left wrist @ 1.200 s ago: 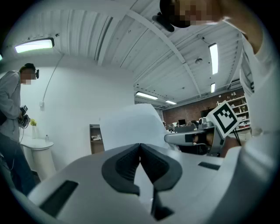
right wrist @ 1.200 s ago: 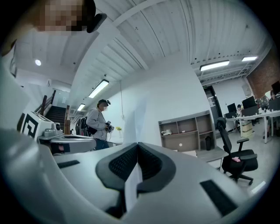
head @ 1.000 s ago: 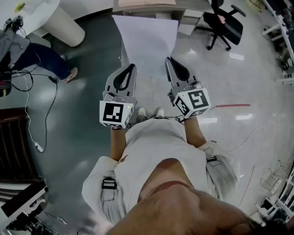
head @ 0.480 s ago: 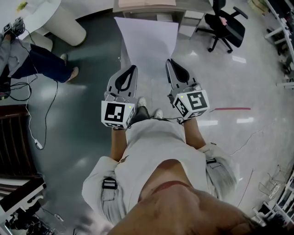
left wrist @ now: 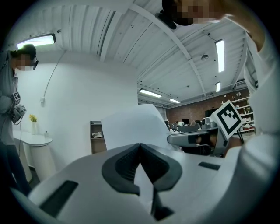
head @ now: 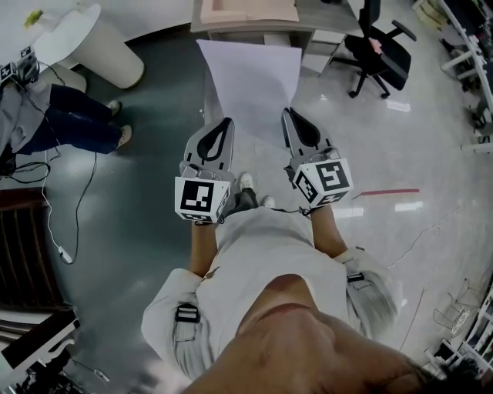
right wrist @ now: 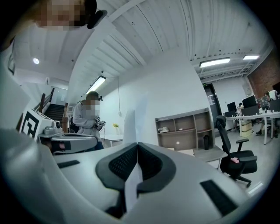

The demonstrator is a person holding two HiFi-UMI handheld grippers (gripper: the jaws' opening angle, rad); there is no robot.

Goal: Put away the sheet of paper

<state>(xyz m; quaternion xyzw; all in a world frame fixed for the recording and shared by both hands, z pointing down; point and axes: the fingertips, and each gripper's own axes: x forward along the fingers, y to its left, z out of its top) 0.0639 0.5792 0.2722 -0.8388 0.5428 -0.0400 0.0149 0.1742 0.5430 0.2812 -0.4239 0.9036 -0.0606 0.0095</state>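
We are holding the sheet of paper out in front of us above the floor, its near edge pinched at both corners: the left gripper is clenching the near-left corner and the right gripper the near-right one, jaws pressed flat on the sheet. Picking it up looks done. We are facing the shelf unit at the far side, so what is left, we judge, is reaching a storage place and letting go there.

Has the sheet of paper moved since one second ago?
Yes, slightly: the sheet has gone a little toward the desk ahead.
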